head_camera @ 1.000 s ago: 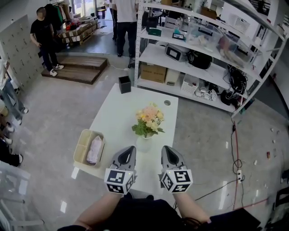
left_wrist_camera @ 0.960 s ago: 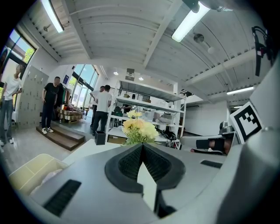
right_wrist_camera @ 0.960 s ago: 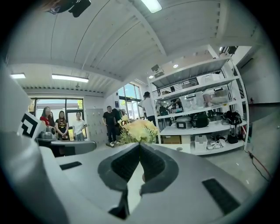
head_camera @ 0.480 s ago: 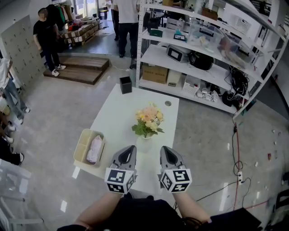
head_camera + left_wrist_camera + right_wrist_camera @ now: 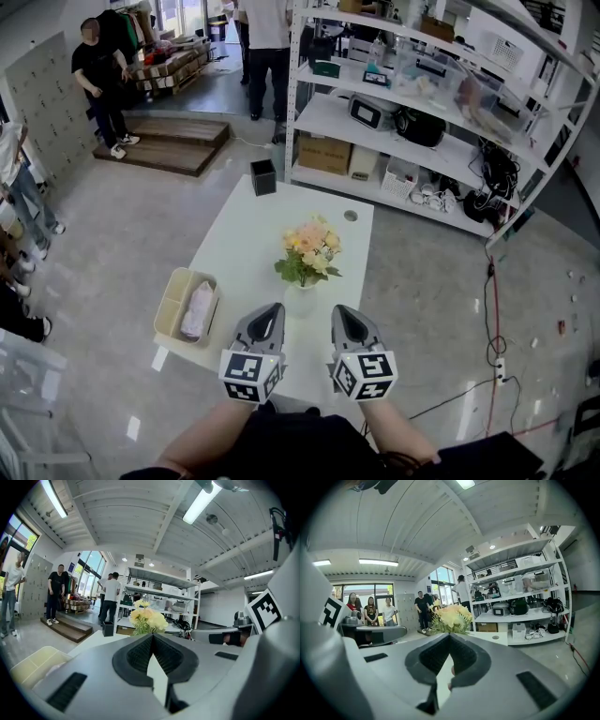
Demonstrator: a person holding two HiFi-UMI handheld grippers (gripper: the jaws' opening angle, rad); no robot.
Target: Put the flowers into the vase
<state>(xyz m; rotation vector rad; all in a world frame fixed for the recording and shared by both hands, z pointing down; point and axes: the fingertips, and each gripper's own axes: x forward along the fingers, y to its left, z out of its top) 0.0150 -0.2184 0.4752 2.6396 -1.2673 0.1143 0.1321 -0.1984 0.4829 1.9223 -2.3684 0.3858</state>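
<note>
Little has changed from a second earlier: the left tongs (image 5: 270, 311) and the right tongs (image 5: 341, 312) remain side by side at lower centre of the frame, over the near edge of the white desk (image 5: 242, 246). Each pair is pressed together at the tips with nothing between them. The flowers (image 5: 307, 246) stand as before in the white vase (image 5: 300, 300) at mid-frame, just beyond the tips and between the two pairs, and nothing on the desk has shifted. By count: two tongs, one vase and one bunch of peach and yellow flowers. There is also one pale yellow tray (image 5: 172, 298) at the desk's left edge holding one pale bundle (image 5: 197, 309), and one black box (image 5: 263, 176) at the far end. One shelving unit (image 5: 394, 122) fills the upper right.
</note>
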